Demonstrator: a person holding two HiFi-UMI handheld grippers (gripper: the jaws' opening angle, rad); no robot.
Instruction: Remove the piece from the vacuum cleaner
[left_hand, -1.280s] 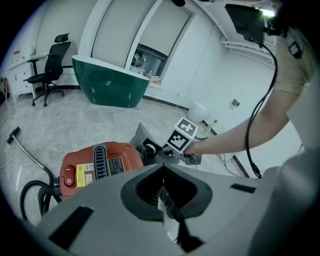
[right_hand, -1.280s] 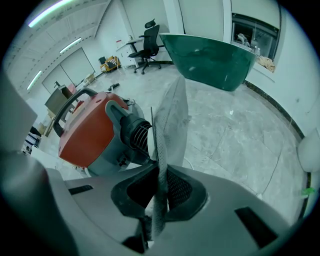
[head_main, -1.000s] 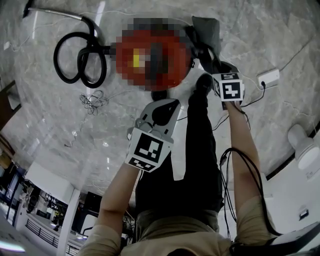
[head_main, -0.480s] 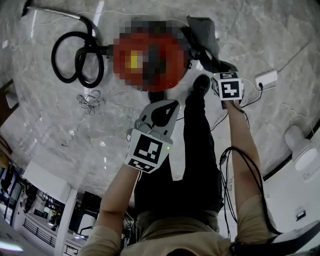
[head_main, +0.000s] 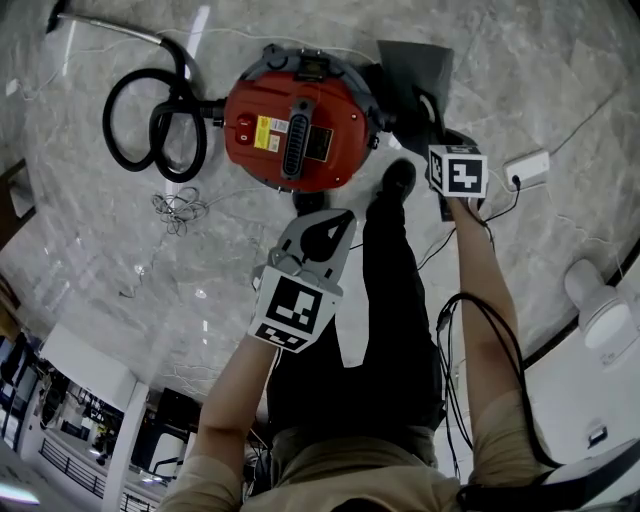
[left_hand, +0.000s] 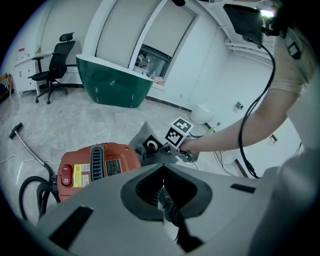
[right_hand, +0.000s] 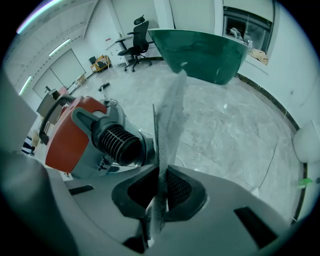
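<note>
- The left gripper (left_hand: 162, 175) is held at 6 o'clock of the vacuum cleaner (head_main: 300, 125), with its jaws together and nothing clamped. It is judged to be held ready to steady the body.
- The right gripper (right_hand: 161, 185) is closed narrowly on the piece (right_hand: 167, 120), which is pinched edge-on near one edge, probably so that it can be drawn away from the ribbed port (right_hand: 117, 144).
- The piece is seen as a thin, flat, grey, fabric-like sheet at 2 o'clock of the red vacuum cleaner, just beside the port. It appears free of the port, though this cannot be confirmed.
- Farther off, at 9 o'clock, the black hose (head_main: 155, 120) is coiled on the floor (head_main: 120, 250).
</note>
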